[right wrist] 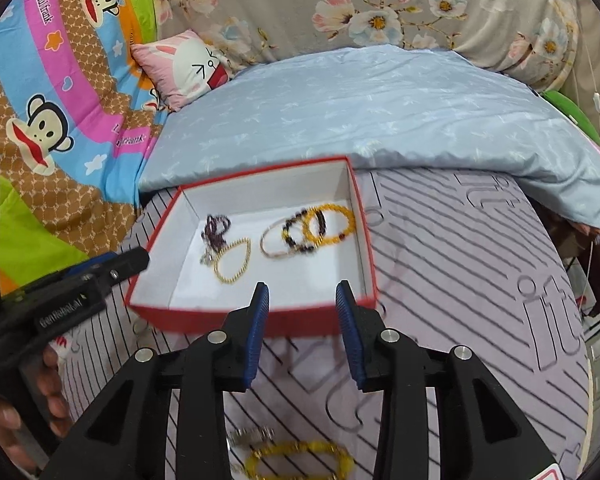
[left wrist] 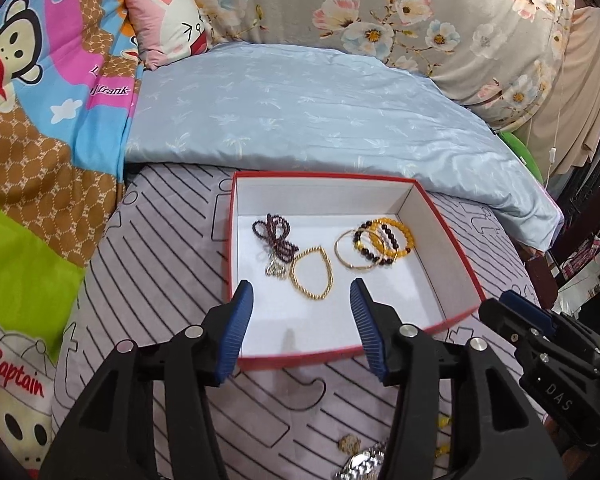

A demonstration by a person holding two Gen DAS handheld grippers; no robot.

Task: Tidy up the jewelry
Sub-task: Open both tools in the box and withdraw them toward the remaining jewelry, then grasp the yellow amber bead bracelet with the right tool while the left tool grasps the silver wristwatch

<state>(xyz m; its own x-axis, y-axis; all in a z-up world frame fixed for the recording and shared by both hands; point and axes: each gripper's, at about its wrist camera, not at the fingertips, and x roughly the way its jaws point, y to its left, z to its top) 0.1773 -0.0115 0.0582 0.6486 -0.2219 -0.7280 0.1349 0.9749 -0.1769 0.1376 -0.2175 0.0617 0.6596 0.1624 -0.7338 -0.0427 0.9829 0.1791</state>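
A red box [left wrist: 452, 248] with a white inside sits on the striped bedsheet; it also shows in the right wrist view [right wrist: 370, 256]. In it lie a gold bead bracelet [left wrist: 312, 267], a dark purple bead strand [left wrist: 274, 232], a thin gold bangle [left wrist: 358, 249], a dark bead bracelet [left wrist: 376, 242] and a yellow bead bracelet [left wrist: 396, 234]. My left gripper [left wrist: 301, 294] is open and empty over the box's near edge. My right gripper [right wrist: 302, 294] is open and empty just before the box. A yellow bracelet [right wrist: 300, 460] and a small silver piece [right wrist: 250, 436] lie on the sheet below it.
A silver watch [left wrist: 362, 462] and a small gold piece [left wrist: 348, 443] lie on the sheet under my left gripper. A light blue quilt [left wrist: 300, 116] lies behind the box. A cartoon blanket [left wrist: 32, 120] covers the left, a pink pillow [left wrist: 168, 20] sits at the back.
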